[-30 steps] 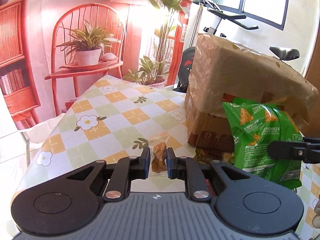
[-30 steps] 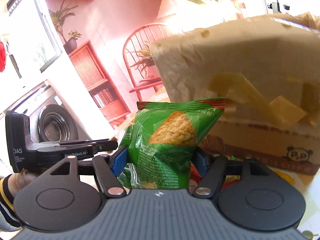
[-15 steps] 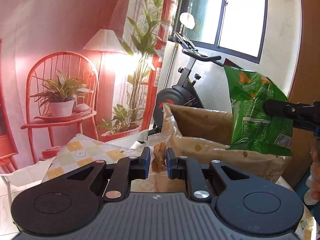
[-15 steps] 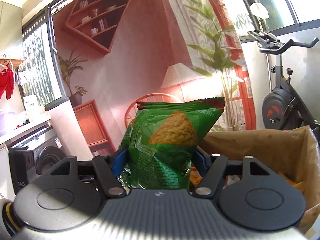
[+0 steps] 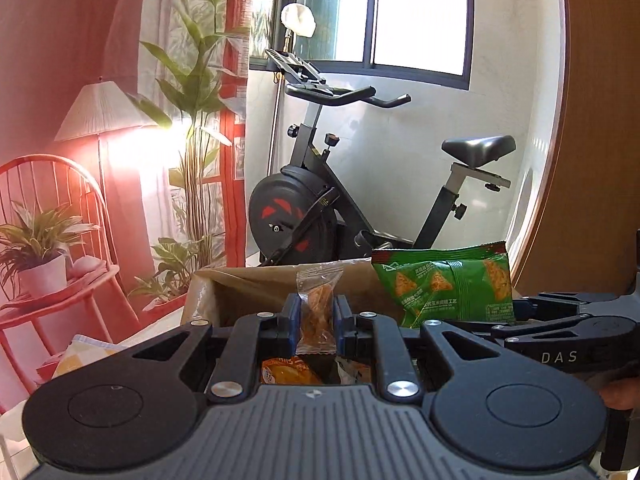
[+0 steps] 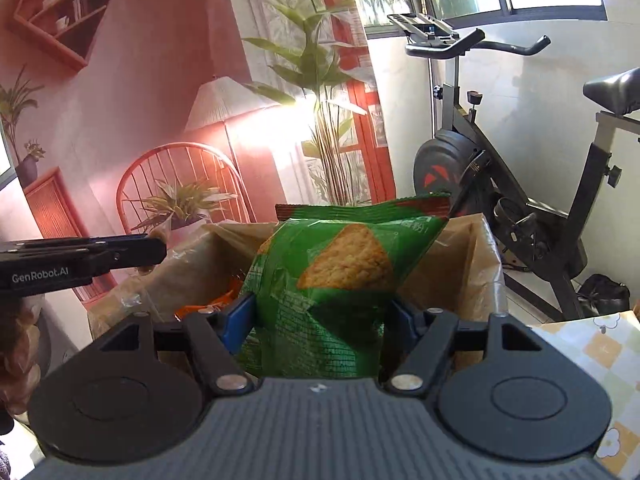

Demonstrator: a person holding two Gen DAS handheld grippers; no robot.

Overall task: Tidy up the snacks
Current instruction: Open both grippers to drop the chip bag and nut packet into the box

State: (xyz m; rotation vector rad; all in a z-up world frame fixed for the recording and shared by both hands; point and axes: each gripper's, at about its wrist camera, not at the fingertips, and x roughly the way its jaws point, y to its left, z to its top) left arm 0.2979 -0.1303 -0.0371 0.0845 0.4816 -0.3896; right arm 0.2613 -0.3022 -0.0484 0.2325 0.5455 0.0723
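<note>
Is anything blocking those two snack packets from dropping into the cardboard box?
Nothing visible does. The green chip bag and the small clear snack packet both hang over the open cardboard box, whose top is uncovered; only other snacks lie inside. Both grippers' jaws are opening.

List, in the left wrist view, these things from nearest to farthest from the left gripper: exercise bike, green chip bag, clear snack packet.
1. Clear snack packet: between the left gripper pads, whose jaws are opening.
2. Green chip bag: to the right, over the cardboard box.
3. Exercise bike: behind the box, under the window.
</note>
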